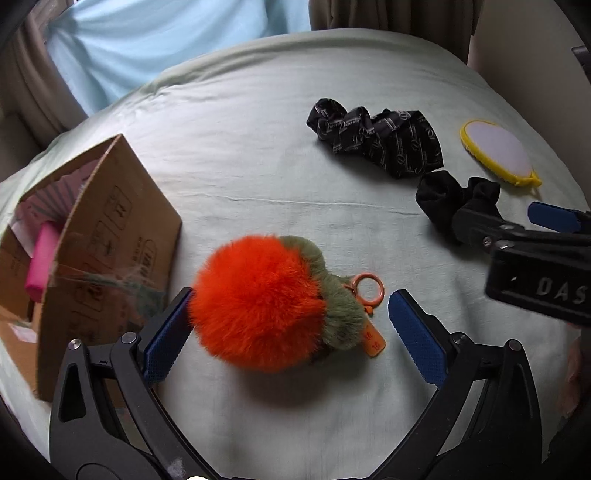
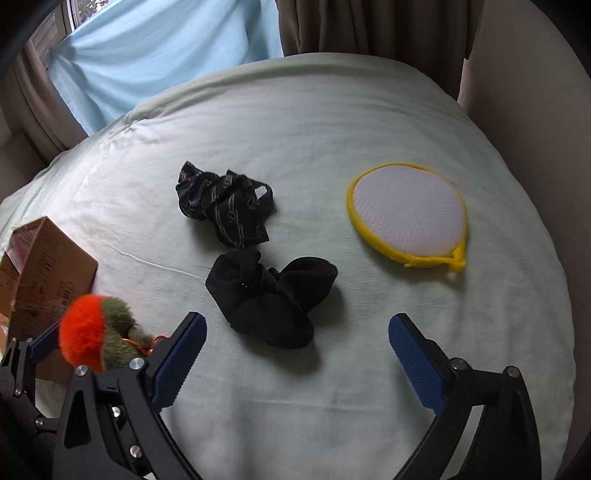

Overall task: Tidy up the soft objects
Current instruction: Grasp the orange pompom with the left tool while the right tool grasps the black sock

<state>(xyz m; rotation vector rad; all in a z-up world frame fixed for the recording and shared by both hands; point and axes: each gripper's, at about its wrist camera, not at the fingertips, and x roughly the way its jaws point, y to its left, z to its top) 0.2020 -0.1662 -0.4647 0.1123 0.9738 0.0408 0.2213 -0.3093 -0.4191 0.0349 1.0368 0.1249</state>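
An orange and green fluffy pom-pom keychain [image 1: 266,299] lies on the pale green bedsheet [image 1: 258,177] between the fingers of my open left gripper [image 1: 290,306]; it also shows in the right wrist view [image 2: 96,343]. My right gripper [image 2: 295,332] is open and empty, just short of a plain black scrunchie [image 2: 269,295], which also shows in the left wrist view [image 1: 443,199]. A black printed scrunchie [image 2: 225,208] lies beyond it. A yellow-rimmed round pad [image 2: 408,214] lies to the right.
An open cardboard box [image 1: 99,236] stands at the left and holds a pink item [image 1: 42,258]. The bed ends at a light blue curtain [image 2: 155,48] and brown drapes [image 2: 369,26]. A beige wall is on the right.
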